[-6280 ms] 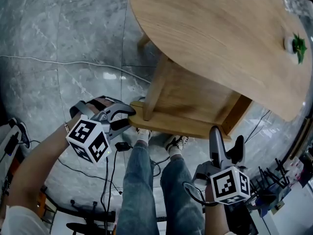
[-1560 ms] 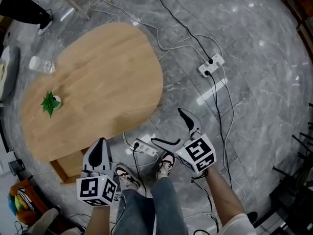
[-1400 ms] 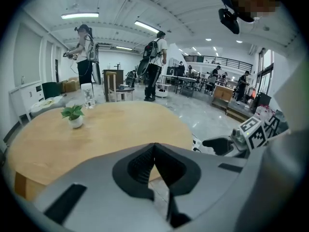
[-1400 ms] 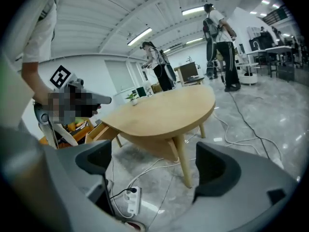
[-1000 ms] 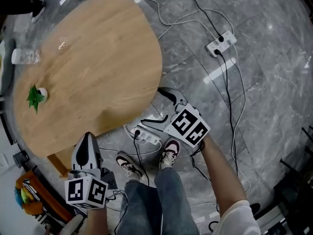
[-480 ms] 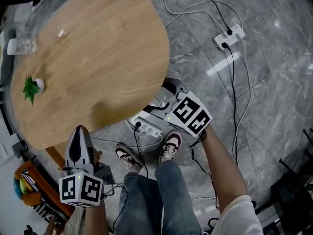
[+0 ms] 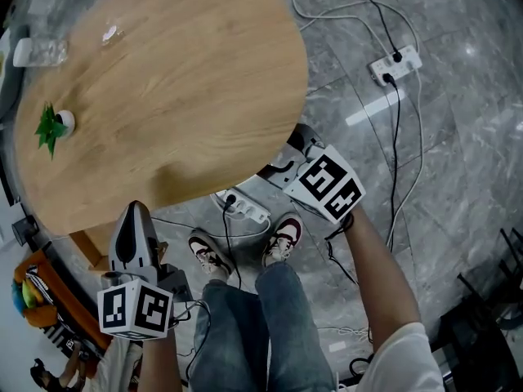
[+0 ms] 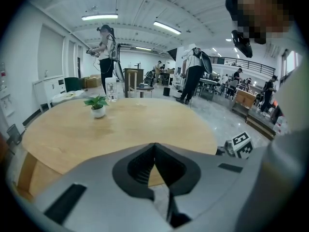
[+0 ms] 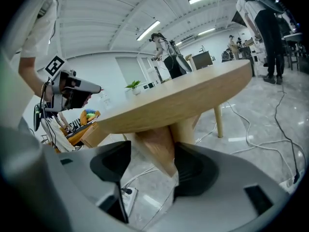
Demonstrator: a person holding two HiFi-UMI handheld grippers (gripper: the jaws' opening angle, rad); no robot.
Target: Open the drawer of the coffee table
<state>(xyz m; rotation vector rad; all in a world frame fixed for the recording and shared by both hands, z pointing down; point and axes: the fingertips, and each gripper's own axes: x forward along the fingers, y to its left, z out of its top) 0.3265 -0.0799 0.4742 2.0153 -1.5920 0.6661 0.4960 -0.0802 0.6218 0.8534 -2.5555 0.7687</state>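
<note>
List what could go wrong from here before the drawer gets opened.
1. The power strip and its cables lie right by the shoes; a step could snag them.
2. The right gripper, whose jaws have just been closing, frames the wooden support under the tabletop without pressing on it; it may clamp the wrong part.
3. A jolt could topple the small plant.

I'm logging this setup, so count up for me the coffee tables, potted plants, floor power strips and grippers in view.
Coffee table: 1
Potted plant: 1
Power strips: 2
Grippers: 2, left gripper and right gripper
Total: 6
</note>
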